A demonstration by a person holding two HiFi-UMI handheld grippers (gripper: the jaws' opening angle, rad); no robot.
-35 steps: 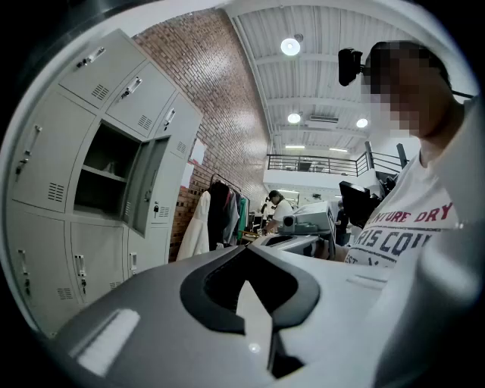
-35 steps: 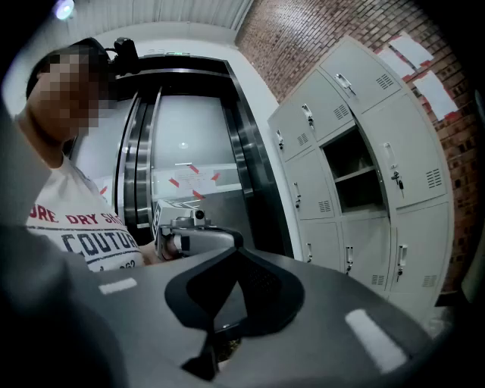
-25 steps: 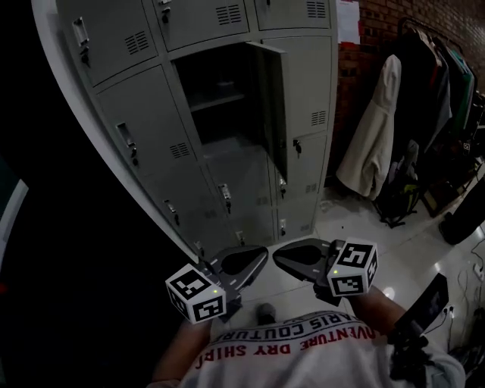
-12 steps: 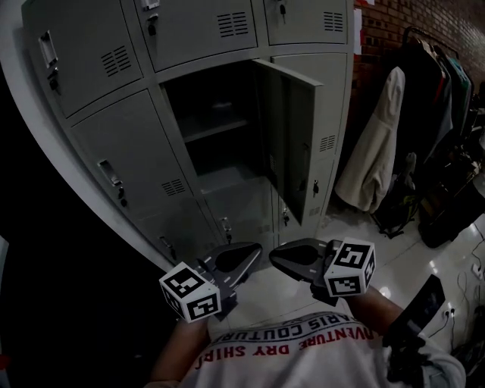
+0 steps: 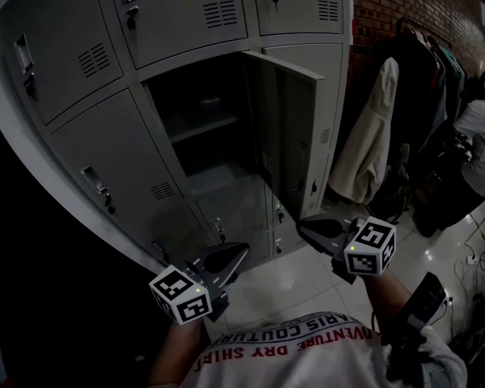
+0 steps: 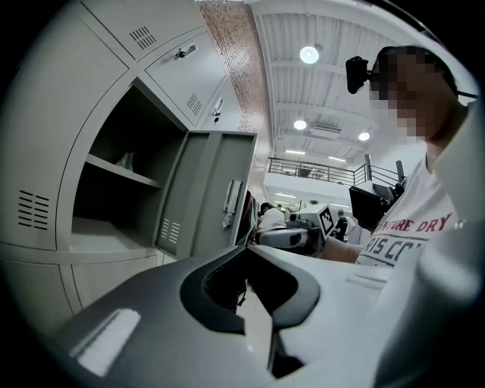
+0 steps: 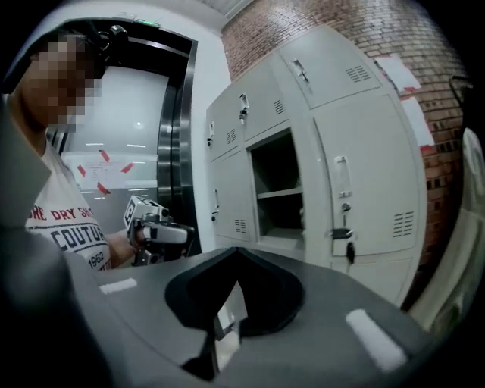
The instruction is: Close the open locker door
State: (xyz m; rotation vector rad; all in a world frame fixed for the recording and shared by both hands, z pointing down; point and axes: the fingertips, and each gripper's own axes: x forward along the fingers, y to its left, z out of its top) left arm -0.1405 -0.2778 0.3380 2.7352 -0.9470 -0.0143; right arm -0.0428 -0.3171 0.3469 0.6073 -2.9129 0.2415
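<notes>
The grey locker bank fills the head view. One compartment (image 5: pixel 201 129) stands open, with a shelf inside and its door (image 5: pixel 292 125) swung out to the right. My left gripper (image 5: pixel 242 248) is low and left of centre, shut with nothing in it, well below the opening. My right gripper (image 5: pixel 301 224) is shut and holds nothing; it sits just below the door's lower edge, apart from it. The left gripper view shows the open compartment (image 6: pixel 114 189) and the door (image 6: pixel 216 197) beyond my shut jaws. The right gripper view shows the dark opening (image 7: pixel 276 189).
Closed lockers (image 5: pixel 106 159) surround the open one. Coats on a rack (image 5: pixel 371 144) hang to the right in front of a brick wall (image 5: pixel 379 19). Glossy floor tiles (image 5: pixel 303 284) lie below the lockers. A dark device (image 5: pixel 424 303) sits at my right hip.
The head view has swung so the lockers appear larger and nearer. My right gripper has risen and moved right, toward the door's lower edge. The left gripper has barely moved.
</notes>
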